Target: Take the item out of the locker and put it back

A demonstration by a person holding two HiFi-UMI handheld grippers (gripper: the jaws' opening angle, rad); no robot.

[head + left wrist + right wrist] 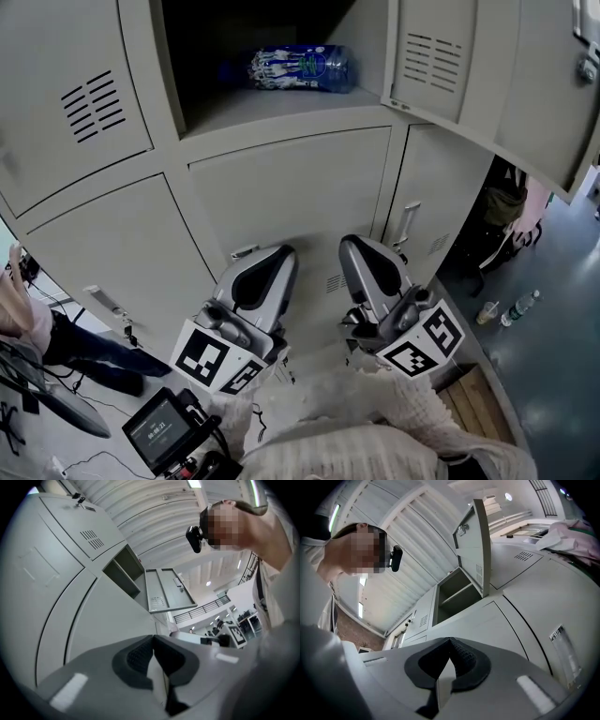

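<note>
Bottle [302, 67] lay on its side inside the open locker [281, 111].
Left gripper [279, 253] and right gripper [354, 244] hung below it, well apart from it, each with fingers [462, 656] pressed together on nothing.

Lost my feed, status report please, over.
Left gripper, right gripper shut, empty, held low. Clear plastic bottle, blue-white label, lying in open grey metal locker. Door wide, path clear.

Counted are: grippers 2 – left gripper [284, 253], right gripper [351, 242] | plastic bottles 2 – shelf bottle [302, 68], floor bottle [521, 307] | open locker door [525, 84] 1
</note>
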